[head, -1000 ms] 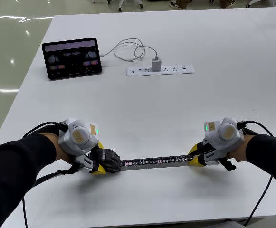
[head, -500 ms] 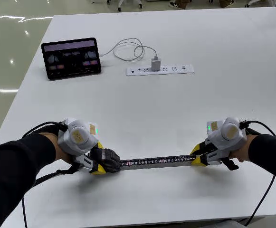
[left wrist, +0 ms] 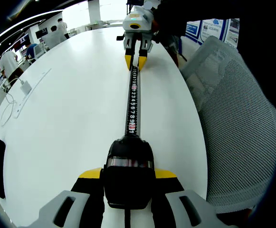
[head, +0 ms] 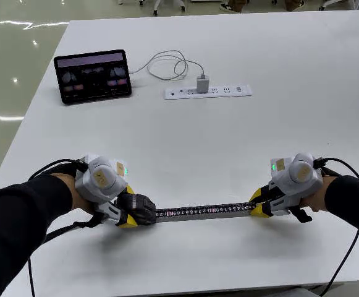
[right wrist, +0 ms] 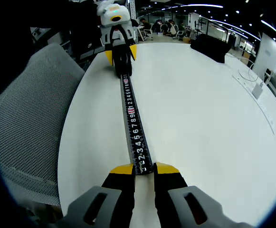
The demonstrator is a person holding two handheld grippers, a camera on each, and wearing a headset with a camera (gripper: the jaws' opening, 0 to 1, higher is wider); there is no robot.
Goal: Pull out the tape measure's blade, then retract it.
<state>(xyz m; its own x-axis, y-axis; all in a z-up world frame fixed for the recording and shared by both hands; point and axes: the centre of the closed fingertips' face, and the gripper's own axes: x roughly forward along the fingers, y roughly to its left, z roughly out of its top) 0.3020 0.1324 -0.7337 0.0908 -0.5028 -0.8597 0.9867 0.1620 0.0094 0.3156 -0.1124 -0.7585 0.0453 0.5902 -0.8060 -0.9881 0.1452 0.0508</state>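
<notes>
Slightly nearer the right edge of the head view than a second ago, the right gripper (head: 256, 203) has drawn out a little more tape, while the left gripper (head: 128, 207) has stayed put. At lower left, that left gripper has its fingers clenched around the black tape measure case (head: 141, 208), which rests on the white surface (head: 228, 142). From the case the blade (head: 204, 211) runs flat across the lower middle to the right gripper, whose fingers pinch the blade's tip. The pull-out step looks to be in hand, probably near its end. Next, the right gripper should ease back toward the case, keeping the tip pinched so that retraction stays controlled.
</notes>
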